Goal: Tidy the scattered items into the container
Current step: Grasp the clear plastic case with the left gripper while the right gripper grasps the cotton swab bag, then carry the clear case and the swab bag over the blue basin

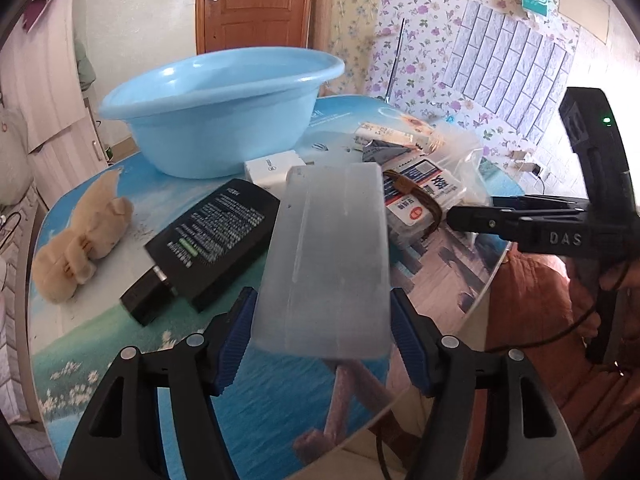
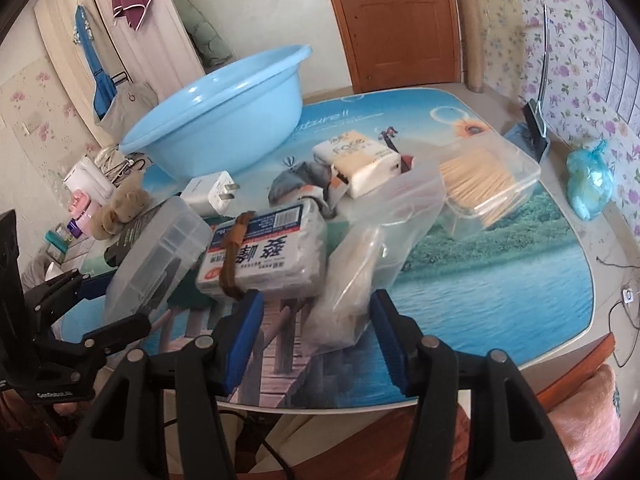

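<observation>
A translucent plastic case (image 1: 324, 256) is clamped between the blue pads (image 1: 236, 334) of the left hand-held gripper (image 1: 320, 336) and is held raised above the near part of the tabletop (image 1: 280, 400), its far end pointing toward the light blue basin (image 1: 216, 108), which stands at the far side of the tabletop. Beneath and to the left of the case, a black power bank (image 1: 208, 240) and a beige plush toy (image 1: 80, 236) are laid flat on the tabletop. The right hand-held gripper (image 2: 316, 336) is held with its jaws spread wide, and a clear plastic bag (image 2: 360, 264) is positioned between them; contact with the pads cannot be determined. Just beyond the bag, a white tissue pack bound with a brown band (image 2: 264, 256), a white charger plug (image 2: 210, 192) and a clear box of toothpicks (image 2: 488, 180) are located.
</observation>
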